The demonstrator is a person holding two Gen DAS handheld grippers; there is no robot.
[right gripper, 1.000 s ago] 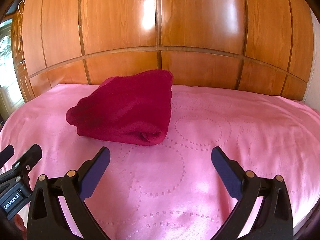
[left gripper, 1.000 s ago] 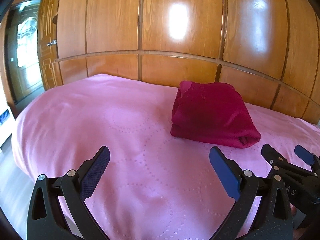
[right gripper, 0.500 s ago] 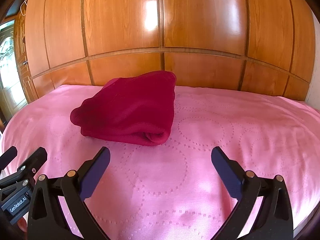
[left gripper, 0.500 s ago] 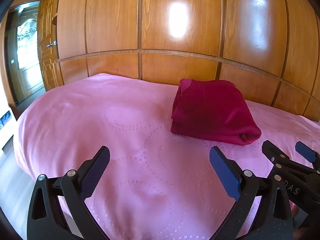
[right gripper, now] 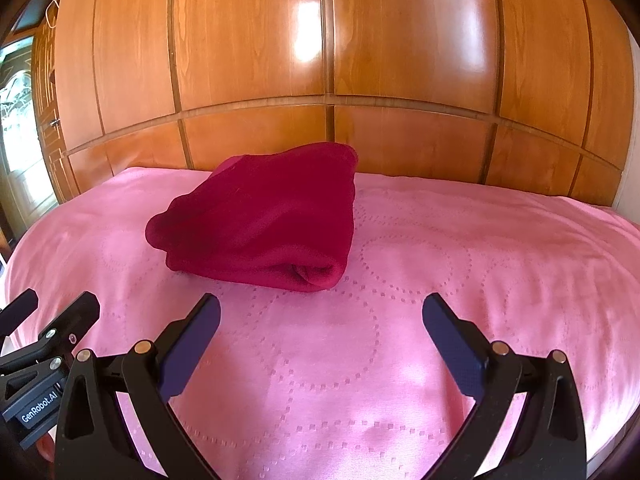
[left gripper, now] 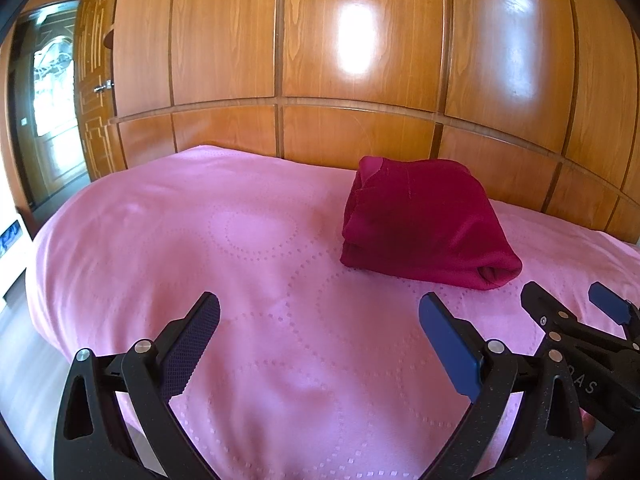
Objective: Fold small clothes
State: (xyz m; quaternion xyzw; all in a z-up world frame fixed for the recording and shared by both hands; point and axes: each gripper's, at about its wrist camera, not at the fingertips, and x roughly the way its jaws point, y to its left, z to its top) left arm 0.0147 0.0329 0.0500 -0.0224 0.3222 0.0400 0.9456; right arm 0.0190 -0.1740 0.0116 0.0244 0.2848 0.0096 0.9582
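Note:
A dark red garment (left gripper: 424, 224) lies folded into a thick bundle on the pink bedspread (left gripper: 200, 240), toward the back near the wooden wall. In the right wrist view the same folded garment (right gripper: 264, 220) sits left of centre. My left gripper (left gripper: 320, 320) hovers open over the front of the bed, well short of the garment and empty. My right gripper (right gripper: 320, 320) is open too, nothing between its fingers, also in front of the garment. Each view shows the other gripper at its edge: the right gripper (left gripper: 572, 308) in the left wrist view, the left gripper (right gripper: 56, 308) in the right wrist view.
Glossy wooden wardrobe panels (left gripper: 360, 60) rise directly behind the bed. A door with glass (left gripper: 52, 92) stands at far left. The bed's left edge (left gripper: 44, 280) drops to the floor. Bare pink bedspread (right gripper: 500, 260) stretches right of the garment.
Both grippers have drawn back slightly from the garment and risen a little; the garment lies unmoved. Both stay open.

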